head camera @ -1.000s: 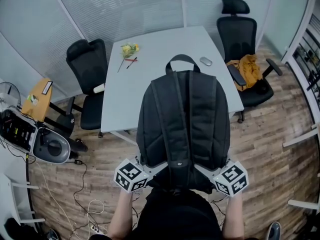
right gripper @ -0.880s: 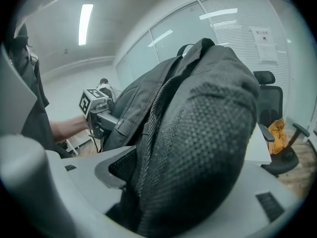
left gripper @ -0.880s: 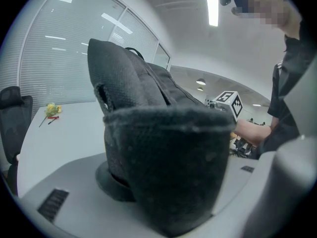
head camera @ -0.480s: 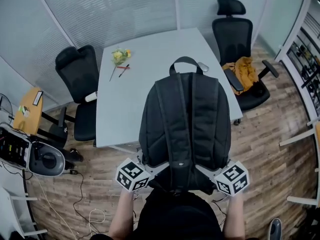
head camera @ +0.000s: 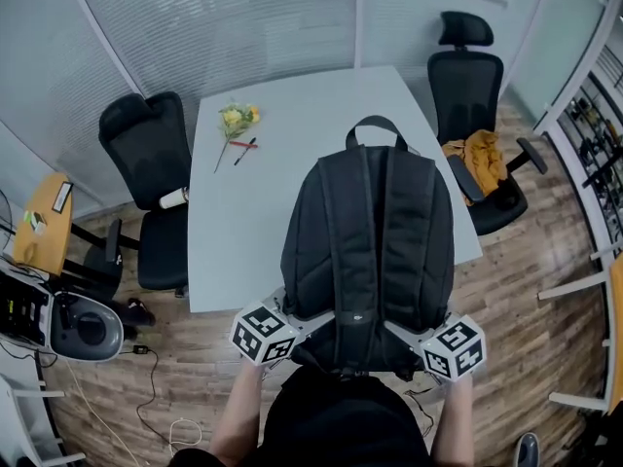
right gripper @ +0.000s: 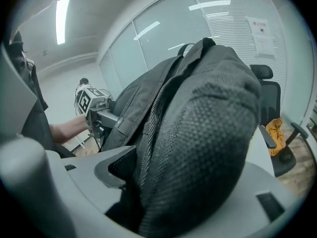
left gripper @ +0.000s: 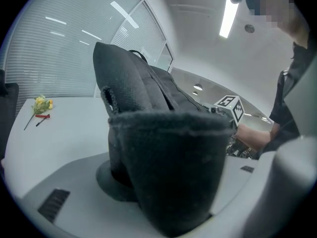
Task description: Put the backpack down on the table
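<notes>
A black backpack (head camera: 370,251) hangs upright in front of me with its straps toward me. Its top handle (head camera: 378,125) lies over the near right part of the pale grey table (head camera: 243,222). My left gripper (head camera: 304,321) is shut on the backpack's lower left corner, and my right gripper (head camera: 401,333) is shut on its lower right corner. In the left gripper view, black padded fabric (left gripper: 163,157) fills the space between the jaws. The right gripper view shows mesh fabric (right gripper: 198,133) packed between its jaws. The backpack's bottom is hidden behind my body.
Yellow flowers (head camera: 237,118) and a red pen (head camera: 243,145) lie at the table's far left. Black office chairs stand at the left (head camera: 146,163) and right (head camera: 467,76), the right one holding an orange garment (head camera: 479,156). A grey machine (head camera: 78,324) and cables (head camera: 156,397) lie on the wooden floor.
The table has come nearer, and the backpack now reaches further over its near right part. Both grips on the backpack look unchanged.
</notes>
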### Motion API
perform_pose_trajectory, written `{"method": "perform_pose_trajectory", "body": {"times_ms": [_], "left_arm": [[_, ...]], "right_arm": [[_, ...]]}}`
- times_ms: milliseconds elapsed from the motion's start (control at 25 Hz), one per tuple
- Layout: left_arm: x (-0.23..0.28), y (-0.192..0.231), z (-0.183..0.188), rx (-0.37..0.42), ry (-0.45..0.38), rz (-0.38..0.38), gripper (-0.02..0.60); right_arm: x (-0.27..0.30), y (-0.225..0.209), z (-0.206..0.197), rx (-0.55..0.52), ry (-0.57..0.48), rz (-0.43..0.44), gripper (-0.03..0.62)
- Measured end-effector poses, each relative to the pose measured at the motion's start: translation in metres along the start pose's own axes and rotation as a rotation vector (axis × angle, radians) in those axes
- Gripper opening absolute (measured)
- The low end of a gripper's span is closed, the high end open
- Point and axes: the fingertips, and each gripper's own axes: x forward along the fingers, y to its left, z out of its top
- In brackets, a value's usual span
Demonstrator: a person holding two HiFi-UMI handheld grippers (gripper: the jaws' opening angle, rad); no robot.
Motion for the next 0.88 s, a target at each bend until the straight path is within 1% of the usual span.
{"method": "perform_pose_trajectory", "body": {"times_ms": [240, 600, 880], "left_arm": [[-0.013, 0.050, -0.001, -0.042, 0.002, 0.012, 0.238], [-0.031, 0.111, -0.009, -0.116, 0.015, 0.031, 0.236], [-0.038, 0.136, -0.018, -0.166, 0.027, 0.057, 0.236]], "right_arm": [[0.047, 0.000, 0.023, 0.003, 0.033, 0.011, 0.308], [0.105, 0.003, 0.049, 0.012, 0.101, 0.038, 0.310], [0.132, 0.004, 0.055, 0.030, 0.148, 0.083, 0.310]]}}
